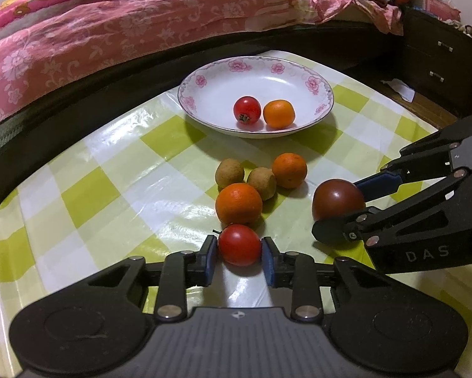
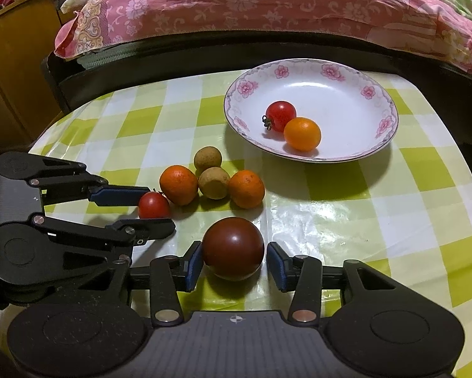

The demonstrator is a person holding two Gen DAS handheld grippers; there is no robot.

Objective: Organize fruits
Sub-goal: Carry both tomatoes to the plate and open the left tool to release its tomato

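Note:
A small red tomato [image 1: 239,245] lies on the checked tablecloth with my left gripper [image 1: 239,247] shut on it, a blue pad against each side. The right wrist view shows that tomato [image 2: 153,205] between the left gripper's [image 2: 160,208] fingers. A larger dark red tomato [image 2: 233,248] sits inside my right gripper [image 2: 235,249]. Its left pad touches the fruit and a thin gap shows at the right pad, so it is open. Two oranges [image 1: 239,203] [image 1: 289,170] and two brown fruits [image 1: 229,172] [image 1: 261,182] cluster between the grippers and the plate.
A white flowered plate [image 1: 204,75] stands at the table's far side, holding a red tomato [image 1: 247,110] and a small orange [image 1: 279,113]. A bed with pink bedding [image 1: 110,31] runs close behind the table. A dark drawer cabinet [image 1: 437,60] stands at the right.

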